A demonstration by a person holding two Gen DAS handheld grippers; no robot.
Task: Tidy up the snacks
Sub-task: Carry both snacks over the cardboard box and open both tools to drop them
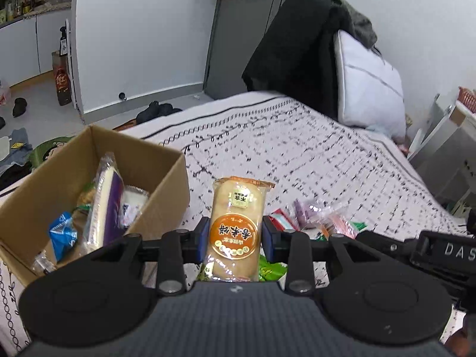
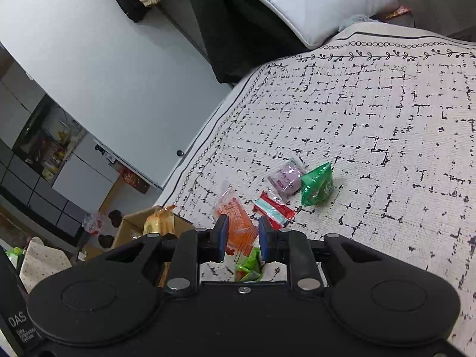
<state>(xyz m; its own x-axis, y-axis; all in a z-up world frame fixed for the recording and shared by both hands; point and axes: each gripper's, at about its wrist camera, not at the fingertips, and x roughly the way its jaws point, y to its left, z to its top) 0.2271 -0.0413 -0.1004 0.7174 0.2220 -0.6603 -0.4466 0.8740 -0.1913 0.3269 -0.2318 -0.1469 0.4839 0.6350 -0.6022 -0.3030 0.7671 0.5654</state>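
Box lies to the left of my left tool

It clamps the rice cracker pack, long axis pointing forward, cardboard box just beside; right tool grips an orange packet over the bed

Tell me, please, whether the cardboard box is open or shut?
Open: the cardboard box has no flaps over its top, and snack packets show inside.

A lived-in home bedroom: patterned bed with grey pillow, dark clothes draped over the headboard, shoes on the floor.
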